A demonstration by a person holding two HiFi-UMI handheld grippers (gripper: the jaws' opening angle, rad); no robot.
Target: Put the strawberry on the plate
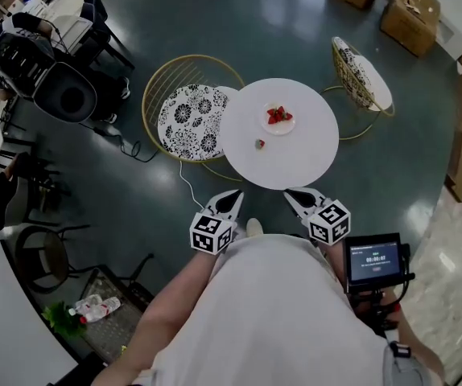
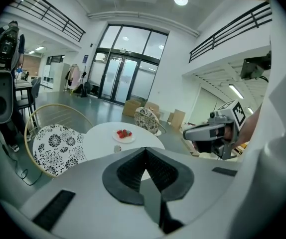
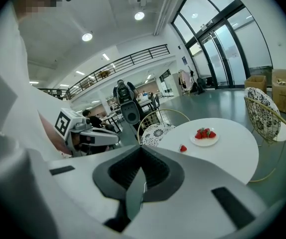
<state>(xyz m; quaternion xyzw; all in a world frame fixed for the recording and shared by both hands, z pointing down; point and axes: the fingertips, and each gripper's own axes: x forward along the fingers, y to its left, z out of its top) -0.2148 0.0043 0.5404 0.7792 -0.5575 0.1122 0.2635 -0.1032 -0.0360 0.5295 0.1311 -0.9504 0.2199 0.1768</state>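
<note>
A round white table (image 1: 295,155) carries a small white plate (image 1: 280,122) with several strawberries on it. One loose strawberry (image 1: 259,144) lies on the table, just short of the plate and to its left. My left gripper (image 1: 233,195) and right gripper (image 1: 293,192) hover side by side near the table's front edge, both shut and empty. In the left gripper view the plate (image 2: 124,135) and loose strawberry (image 2: 116,148) lie beyond the closed jaws. The right gripper view shows the plate (image 3: 205,137) and the strawberry (image 3: 183,148) ahead.
A gold wire chair with a floral cushion (image 1: 192,119) stands left of the table, and another chair (image 1: 361,75) at the right. Cardboard boxes (image 1: 412,10) sit at the far right. Black equipment (image 1: 54,83) stands far left. A small screen device (image 1: 373,262) is by the person's right side.
</note>
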